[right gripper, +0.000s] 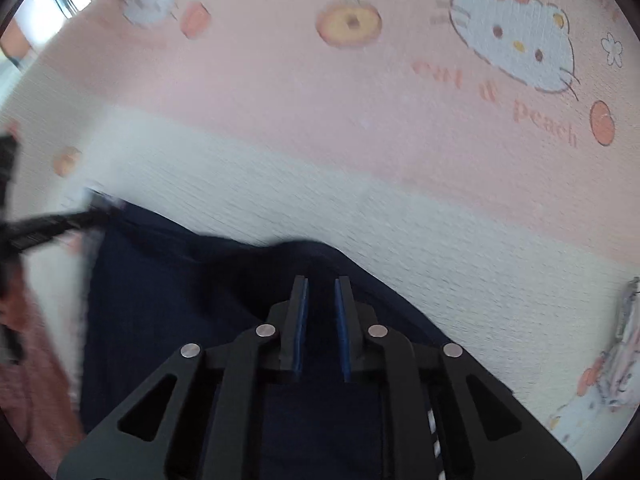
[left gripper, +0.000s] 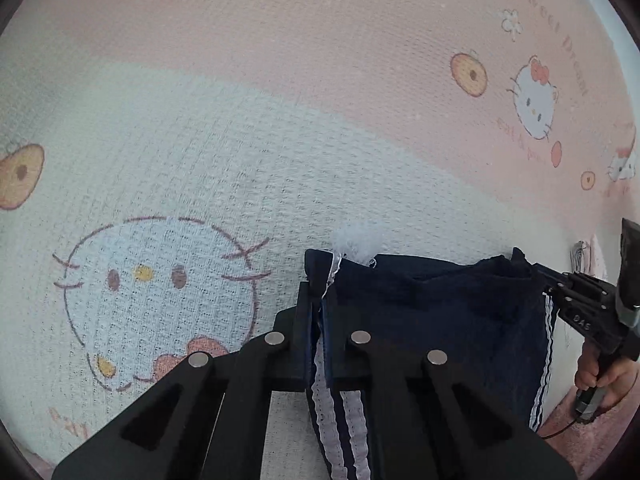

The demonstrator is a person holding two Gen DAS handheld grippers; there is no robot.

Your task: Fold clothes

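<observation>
Right, left wrist view first: the left gripper (left gripper: 320, 312) has its jaws pressed together on the striped side edge of the navy garment (left gripper: 432, 320) — cloth is pinched right between the pads, with white side stripes trailing down beneath the fingers. From there the garment stretches off to the right, its top edge running roughly across the frame to the right gripper (left gripper: 538, 276), which meets the opposite corner; the person's hand (left gripper: 600, 376) is on that gripper's handle at the far right. So the long axis of the held edge runs jaw to jaw, each hand at its own end, neither nearer than the other. Underneath is a bed sheet (left gripper: 200, 140), waffle-textured, white and pink bands printed with cartoon cat faces and peaches. Right wrist view, blurred: the right gripper (right gripper: 322, 308) has its jaws nearly closed, dark cloth filling the narrow gap, so it likely pinches the navy garment (right gripper: 168, 300), which lies below and to the left. At the left edge a dark smear is probably the left gripper (right gripper: 52, 226). A window shows at the top left — little else of the room.
</observation>
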